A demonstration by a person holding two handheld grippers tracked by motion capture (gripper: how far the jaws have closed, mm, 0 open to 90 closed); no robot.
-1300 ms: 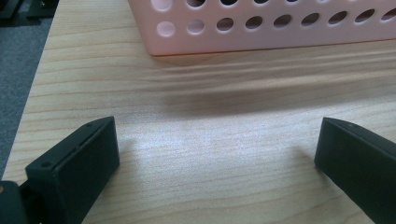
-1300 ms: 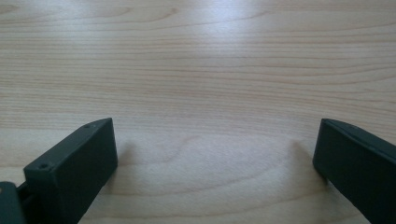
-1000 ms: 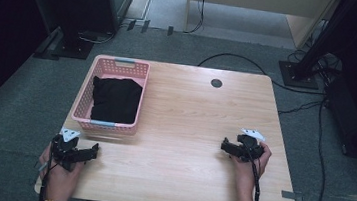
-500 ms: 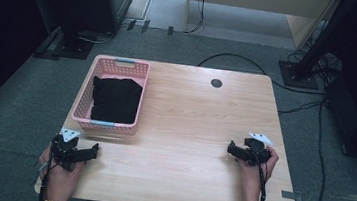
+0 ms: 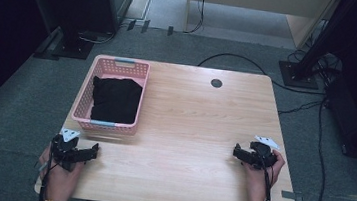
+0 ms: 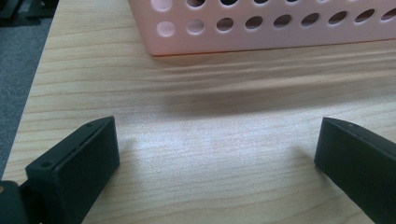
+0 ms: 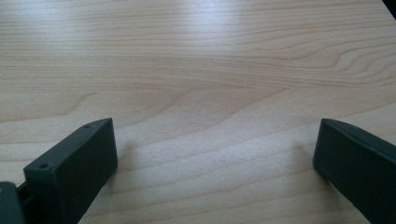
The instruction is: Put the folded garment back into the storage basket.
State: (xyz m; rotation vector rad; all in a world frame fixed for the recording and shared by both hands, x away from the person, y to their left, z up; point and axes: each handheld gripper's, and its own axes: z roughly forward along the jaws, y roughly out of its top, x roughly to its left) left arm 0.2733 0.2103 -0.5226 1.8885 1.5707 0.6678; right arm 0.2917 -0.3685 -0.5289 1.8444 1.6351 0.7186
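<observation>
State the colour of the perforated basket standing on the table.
The basket is pink, with a black cloth inside; the high view shows it best.

I count: one pink basket, one black cloth inside it, one wooden table, two grippers, left and right.

Pink basket holds black cloth; wooden table beneath.
</observation>
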